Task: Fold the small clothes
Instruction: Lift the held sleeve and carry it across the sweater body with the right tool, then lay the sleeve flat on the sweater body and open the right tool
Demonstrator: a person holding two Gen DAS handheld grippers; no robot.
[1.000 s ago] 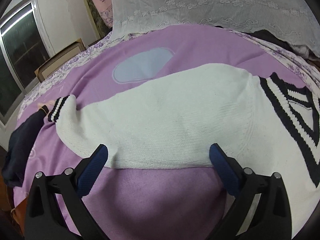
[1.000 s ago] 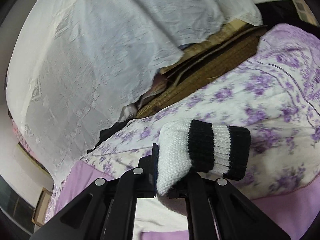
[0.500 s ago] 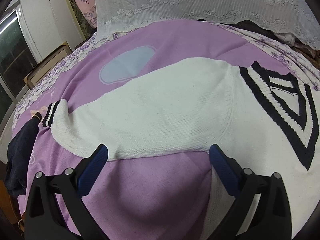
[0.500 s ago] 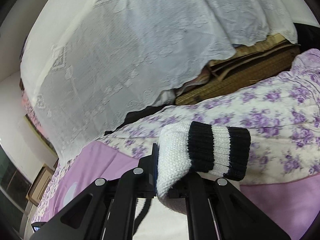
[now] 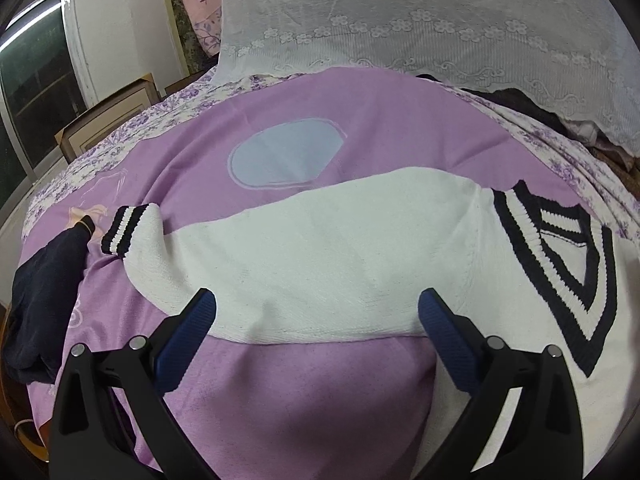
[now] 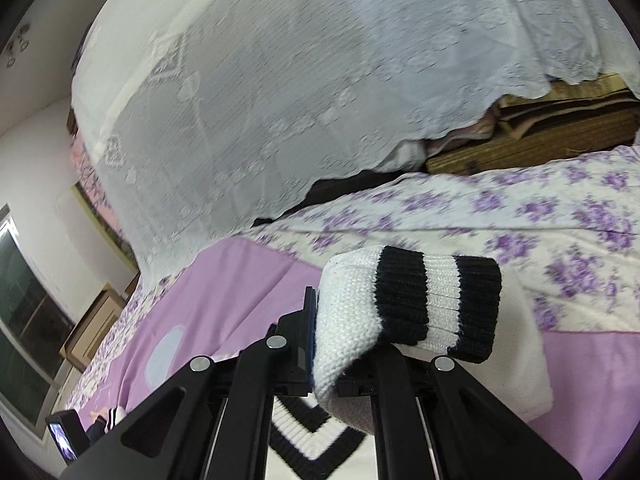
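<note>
we see a white knitted sweater (image 5: 340, 256) lying spread out on a purple blanket (image 5: 304, 392) that covers the bed. its black and white striped v-neck (image 5: 560, 264) sits toward the right of the left wrist view, and one sleeve runs off to the left, ending in a striped cuff (image 5: 124, 228) that rests flat on the blanket. just beside that cuff lies a dark navy garment (image 5: 40, 304), bunched near the blanket's left edge. a pale blue oval patch (image 5: 286, 158) shows on the blanket beyond the sweater.

our left gripper (image 5: 316, 320) hovers over the near edge of the sweater's body with its jaws spread wide; the blue pads (image 5: 188, 336) stand well apart and nothing is between them. we cannot tell whether the tips touch the knit.

our right gripper (image 6: 344, 344) has its jaws pressed together on the other sleeve (image 6: 400, 320), pinching the white knit just behind its black and white cuff. that cuff sticks out sideways to the right, held up off the bed. below it we glimpse the v-neck stripes again.

a floral sheet (image 6: 500, 216) lies at the blanket's far edge, and a white lace cover (image 6: 300, 80) drapes over a pile at the head of the bed. a window (image 5: 32, 84) is on the left wall.
</note>
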